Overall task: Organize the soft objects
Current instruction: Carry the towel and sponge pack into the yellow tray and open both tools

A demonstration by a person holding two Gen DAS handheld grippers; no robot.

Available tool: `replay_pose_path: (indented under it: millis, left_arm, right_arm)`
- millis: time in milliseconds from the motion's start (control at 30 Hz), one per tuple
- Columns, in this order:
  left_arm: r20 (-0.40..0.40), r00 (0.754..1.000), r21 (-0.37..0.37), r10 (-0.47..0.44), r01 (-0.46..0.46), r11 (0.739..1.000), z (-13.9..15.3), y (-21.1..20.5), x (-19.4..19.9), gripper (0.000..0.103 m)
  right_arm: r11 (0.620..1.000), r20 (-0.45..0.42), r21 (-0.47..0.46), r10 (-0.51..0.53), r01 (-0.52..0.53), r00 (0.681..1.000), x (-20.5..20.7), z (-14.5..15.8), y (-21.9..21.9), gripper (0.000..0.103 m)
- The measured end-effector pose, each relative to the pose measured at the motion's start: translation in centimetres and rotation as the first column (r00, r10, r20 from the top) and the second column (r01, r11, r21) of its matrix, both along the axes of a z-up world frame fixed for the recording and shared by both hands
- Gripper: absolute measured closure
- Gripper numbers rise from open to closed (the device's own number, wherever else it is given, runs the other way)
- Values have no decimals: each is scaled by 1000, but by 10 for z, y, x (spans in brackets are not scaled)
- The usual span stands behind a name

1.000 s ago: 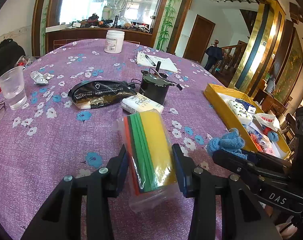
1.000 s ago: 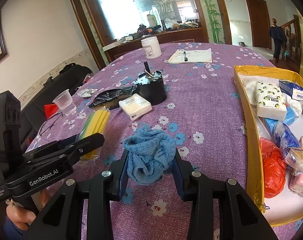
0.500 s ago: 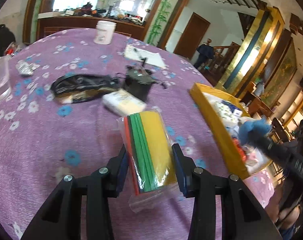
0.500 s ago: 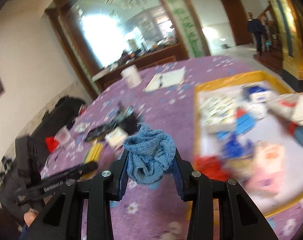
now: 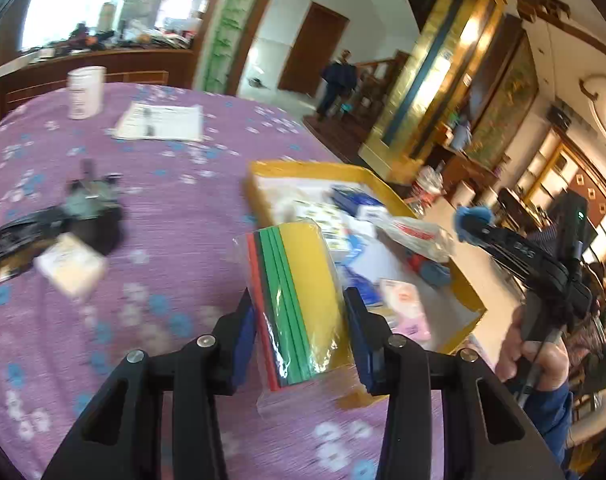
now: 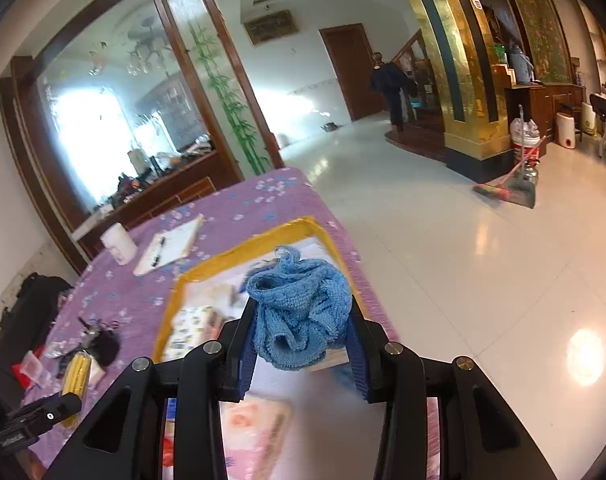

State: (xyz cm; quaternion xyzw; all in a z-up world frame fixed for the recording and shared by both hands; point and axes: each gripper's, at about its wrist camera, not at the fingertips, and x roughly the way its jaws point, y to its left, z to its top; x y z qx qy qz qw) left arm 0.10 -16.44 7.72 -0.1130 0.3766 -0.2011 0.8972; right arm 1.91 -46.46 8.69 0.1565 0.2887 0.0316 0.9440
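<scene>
My left gripper (image 5: 301,340) is shut on a clear bag of red, green and yellow sponge cloths (image 5: 299,300), held in the air near the yellow tray (image 5: 259,178). That tray holds several soft packs and bags. My right gripper (image 6: 301,352) is shut on a crumpled blue knitted cloth (image 6: 299,304) and hangs above the same yellow tray (image 6: 239,256). From the left wrist view the right gripper (image 5: 469,222) shows at the right with the blue cloth (image 5: 473,214) at its tip. The right wrist view catches the left gripper (image 6: 73,400) with the sponge bag (image 6: 77,374) low at the left.
On the purple flowered tablecloth (image 5: 183,208) lie a small tissue pack (image 5: 71,266), a black pouch (image 5: 15,240), a black round device (image 5: 93,200), papers with a pen (image 5: 159,122) and a white jar (image 5: 83,92). A person (image 6: 391,92) stands far off by the door.
Both grippers have swung right toward the yellow tray while keeping their loads. The right gripper with the blue cloth now hangs over the tray, rolled to one side; the sponge bag is near the tray's edge.
</scene>
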Motion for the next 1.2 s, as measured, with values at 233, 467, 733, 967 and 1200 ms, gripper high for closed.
replay_pose_path:
  millis: [233,467,733,967,1200]
  left_arm:
    - [-63,994,12,-87,88,996,-9,-68,31,62]
    - [-118,988,40,-104,109,993,-24,-100,51,62]
    - [-116,986,54,-122,129,990,-28,-114,53,62]
    - [-134,985,39,-104,111,993,-31,-119,61,50]
    - [-144,984,-25,-104,102,994,-29,-104,59,37]
  right_arm:
    - [1000,-103,25,6,-3,995,20,-17,-15,60]
    - [980,-141,146,159,-138,977,16,-36,0,60]
    - [974,-158,156,189,-164,969,-18,-46,0,60]
    - [988,-178,42,155,-150,972,-22,-45,13,53]
    - [991,-135,57,124,-118,983,-30,-32,7,35]
